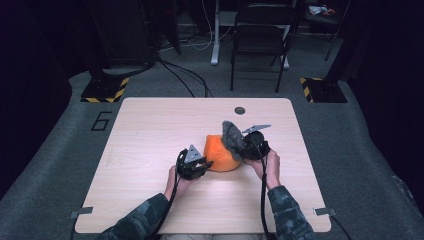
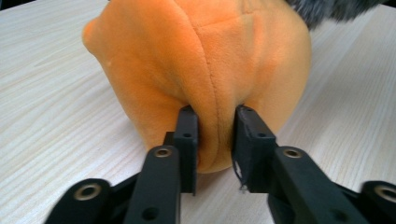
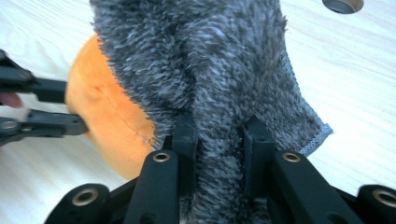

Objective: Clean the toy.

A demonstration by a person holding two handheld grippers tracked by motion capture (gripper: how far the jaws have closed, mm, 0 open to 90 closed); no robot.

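An orange plush point(image 1: 218, 150) lies in the middle of the wooden table point(image 1: 150, 130). My left gripper point(image 1: 204, 163) reaches it from the left, and in the left gripper view its jaws point(image 2: 215, 119) pinch a raised fold of the orange plush point(image 2: 205, 56) near the bottom seam. A grey fuzzy cloth point(image 1: 232, 138) stands lifted over the plush's right side. My right gripper point(image 1: 244, 150) is shut on it. In the right gripper view the grey cloth point(image 3: 201, 60) bunches between the jaws point(image 3: 217, 126), with the orange plush point(image 3: 107, 126) and the left gripper point(image 3: 77, 107) behind it at left.
A round cable hole point(image 1: 240, 110) sits near the table's far edge. A black folding chair point(image 1: 260, 35) stands on the floor beyond the table, with yellow-striped stand bases point(image 1: 105, 90) at both far corners. Bare tabletop lies left and right of the hands.
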